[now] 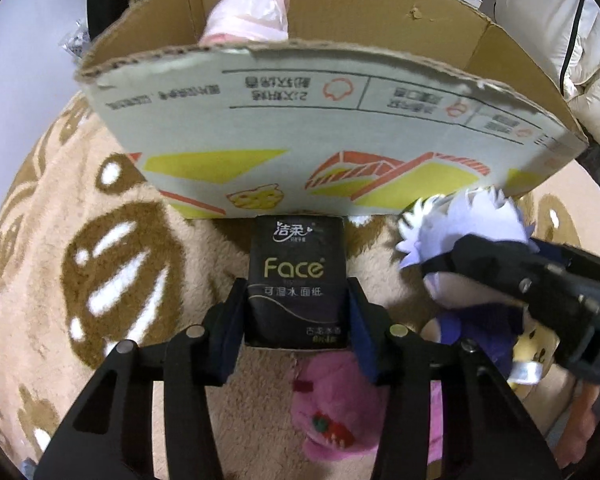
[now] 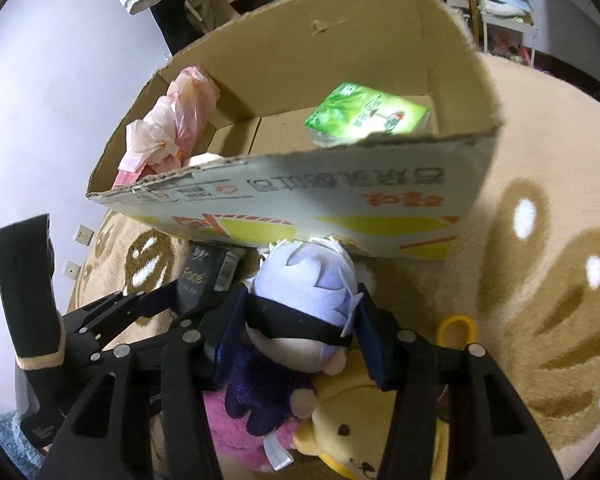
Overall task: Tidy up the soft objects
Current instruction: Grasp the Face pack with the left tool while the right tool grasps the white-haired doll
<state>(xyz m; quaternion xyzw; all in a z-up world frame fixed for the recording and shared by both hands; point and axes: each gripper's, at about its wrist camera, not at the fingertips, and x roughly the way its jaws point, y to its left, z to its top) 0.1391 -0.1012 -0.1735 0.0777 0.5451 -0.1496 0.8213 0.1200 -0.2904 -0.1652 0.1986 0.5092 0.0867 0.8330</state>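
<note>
Both grips made, nothing lifted. Left gripper (image 1: 296, 312) clamps tissue pack (image 1: 296, 280) at centre; right gripper (image 2: 300, 332) clamps doll (image 2: 304, 300). Box (image 2: 340, 60), upper frame, holds 2 items; pink plush (image 1: 328, 412) and bear (image 2: 352, 432) remain below.

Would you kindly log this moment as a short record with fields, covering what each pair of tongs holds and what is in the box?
left tongs: shut on black tissue pack
right tongs: shut on white-haired doll
cardboard box: open, holds pink plastic bag and green pack
on rug: pink plush, yellow bear plush
</note>
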